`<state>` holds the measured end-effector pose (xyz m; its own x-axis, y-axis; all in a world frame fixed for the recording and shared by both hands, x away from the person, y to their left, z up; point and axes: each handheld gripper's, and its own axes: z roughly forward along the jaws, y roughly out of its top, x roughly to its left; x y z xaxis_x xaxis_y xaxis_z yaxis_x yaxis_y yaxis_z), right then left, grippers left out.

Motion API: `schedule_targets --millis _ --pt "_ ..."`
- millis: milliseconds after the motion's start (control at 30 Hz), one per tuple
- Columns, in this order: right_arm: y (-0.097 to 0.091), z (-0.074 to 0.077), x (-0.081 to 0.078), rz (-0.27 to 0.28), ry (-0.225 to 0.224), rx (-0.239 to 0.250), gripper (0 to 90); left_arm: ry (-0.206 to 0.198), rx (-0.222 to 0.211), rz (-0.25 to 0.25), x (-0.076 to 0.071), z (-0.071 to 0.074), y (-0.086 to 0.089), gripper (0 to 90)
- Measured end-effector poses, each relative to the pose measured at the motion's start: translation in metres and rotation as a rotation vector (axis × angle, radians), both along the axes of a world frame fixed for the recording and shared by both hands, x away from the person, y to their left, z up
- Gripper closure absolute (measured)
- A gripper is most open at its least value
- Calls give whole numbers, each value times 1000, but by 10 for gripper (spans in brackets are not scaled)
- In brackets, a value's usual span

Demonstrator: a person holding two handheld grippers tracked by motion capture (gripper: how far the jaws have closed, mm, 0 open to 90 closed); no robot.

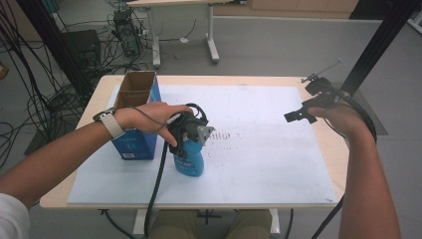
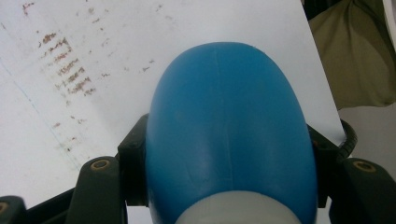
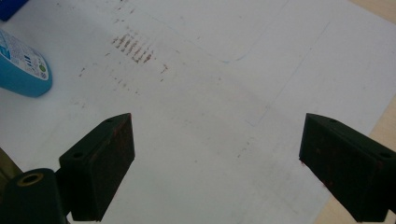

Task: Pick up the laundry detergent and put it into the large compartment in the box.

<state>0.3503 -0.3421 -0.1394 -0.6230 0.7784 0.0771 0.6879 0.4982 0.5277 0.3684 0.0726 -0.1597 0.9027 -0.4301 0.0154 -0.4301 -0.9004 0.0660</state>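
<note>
Blue bottle [image 2: 229, 135] stood upright near the counter's [image 1: 278, 184] front-left edge beside the cardboard box [image 1: 135, 117], gripped from above by my left hand-held gripper [image 1: 188, 133], while the right hand-held gripper [image 1: 301, 114] hung wide open, well apart.

Open blue cardboard box [image 1: 135, 117] upright near left edge of table [image 1: 318, 149]. White sheet [image 1: 259, 164] covers most of tabletop, reddish-brown scuff marks [image 1: 225, 135] near its middle. Computer tower [image 1: 124, 32], tangled cables [image 1: 30, 99] on floor beyond table.
</note>
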Motion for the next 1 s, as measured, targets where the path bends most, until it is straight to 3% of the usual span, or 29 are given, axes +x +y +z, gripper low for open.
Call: schedule_targets --millis 567,700,933,1000 --pt "0 -1 0 19 -15 8 105 -3 4 39 -2 3 0 372" --pt "-1 1 -4 19 -25 9 105 -10 -21 82 -6 9 6 371" --pt "1 6 -11 30 -42 9 105 -15 -11 146 -12 15 6 370" --pt "1 8 -12 36 -49 10 105 -21 4 186 -17 17 4 369"
